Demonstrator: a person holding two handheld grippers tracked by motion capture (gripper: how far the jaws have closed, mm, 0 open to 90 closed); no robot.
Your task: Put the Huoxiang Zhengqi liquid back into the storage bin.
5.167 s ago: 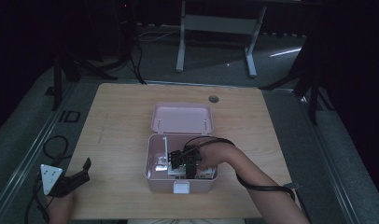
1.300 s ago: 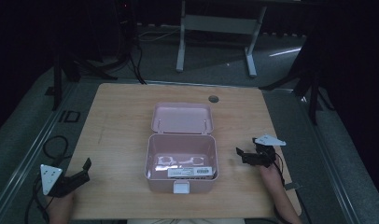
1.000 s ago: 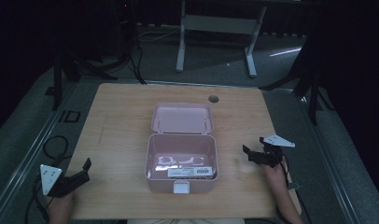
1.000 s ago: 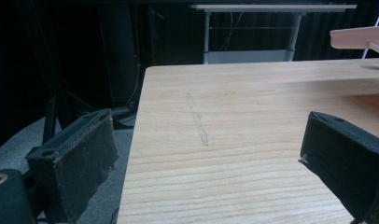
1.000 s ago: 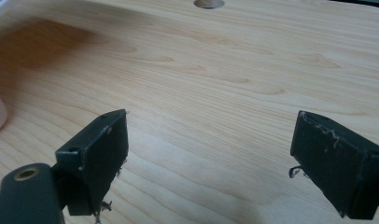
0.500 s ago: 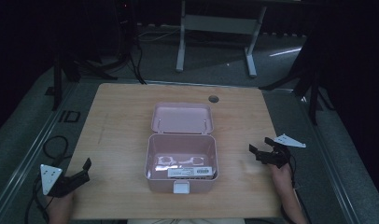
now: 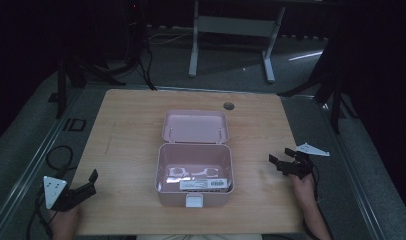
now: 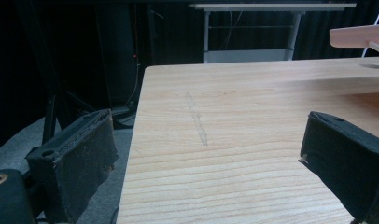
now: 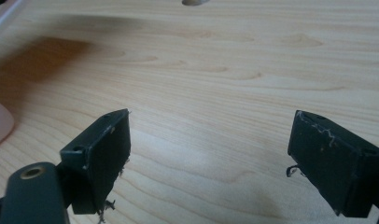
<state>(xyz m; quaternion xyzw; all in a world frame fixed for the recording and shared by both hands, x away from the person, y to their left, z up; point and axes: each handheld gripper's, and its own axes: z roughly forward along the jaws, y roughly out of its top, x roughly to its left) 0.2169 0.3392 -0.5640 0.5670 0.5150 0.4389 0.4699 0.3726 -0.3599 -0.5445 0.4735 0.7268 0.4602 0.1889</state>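
Note:
A pink box [image 7: 194,172] stands open in the middle of the wooden table [image 7: 131,130], its lid [image 7: 195,126] tipped back. Inside lie a white labelled item [image 7: 203,184] and pale shapes I cannot name. My right gripper [image 7: 280,159] hovers open near the table's right edge, well clear of the box, with nothing between its jaws [image 9: 211,154]. My left gripper [image 7: 89,181] rests open at the front left corner, also holding nothing [image 8: 206,154]. The box's lid edge [image 8: 358,36] shows far off in the left gripper view.
A round cable hole [image 7: 228,106] sits in the table behind the box. A white desk frame [image 7: 231,25] stands beyond the table on the dark floor. Cables [image 7: 56,155] lie on the floor at the left. Bare wood lies on both sides of the box.
My right gripper has come out of the box and moved right to the table's right edge. The left gripper has stayed put.

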